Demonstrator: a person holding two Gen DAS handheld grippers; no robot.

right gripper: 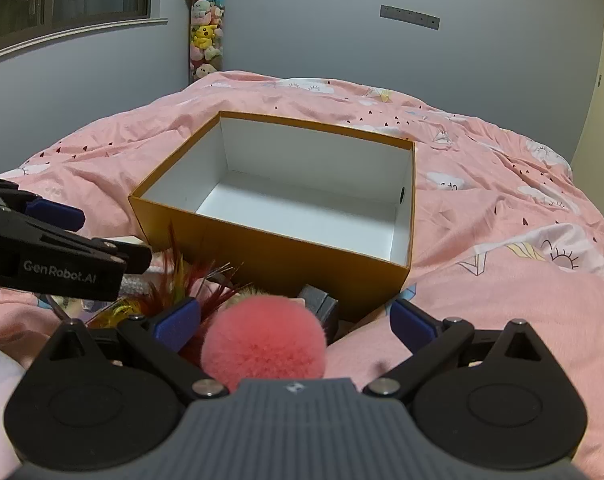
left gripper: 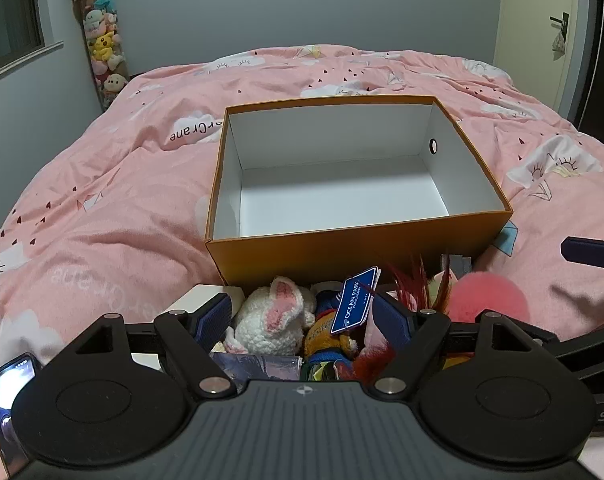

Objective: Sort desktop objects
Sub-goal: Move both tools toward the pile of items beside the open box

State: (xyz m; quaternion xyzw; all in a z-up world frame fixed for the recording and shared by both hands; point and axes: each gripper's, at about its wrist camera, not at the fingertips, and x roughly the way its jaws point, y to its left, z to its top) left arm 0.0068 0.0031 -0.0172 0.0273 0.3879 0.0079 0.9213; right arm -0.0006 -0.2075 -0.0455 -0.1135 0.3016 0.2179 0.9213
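An orange box (left gripper: 358,254) with a white, bare inside sits on the pink bed; the right wrist view shows the same box (right gripper: 270,258). In front of it lies a pile of small things: a white knitted bunny (left gripper: 274,320), an orange plush with a blue tag (left gripper: 356,300), red feathers (left gripper: 406,284) and a pink pompom (left gripper: 488,296). My left gripper (left gripper: 304,318) stands open over the bunny and the plush, its pads apart from them. My right gripper (right gripper: 296,322) is open around the pink pompom (right gripper: 264,340), not pressing it.
A pink quilt (left gripper: 102,208) covers the bed all round the box. A phone (left gripper: 6,388) lies at the lower left. A small grey box (right gripper: 318,302) sits behind the pompom. A column of plush toys (left gripper: 102,44) stands by the back wall. The left gripper's body (right gripper: 58,264) reaches in beside the right one.
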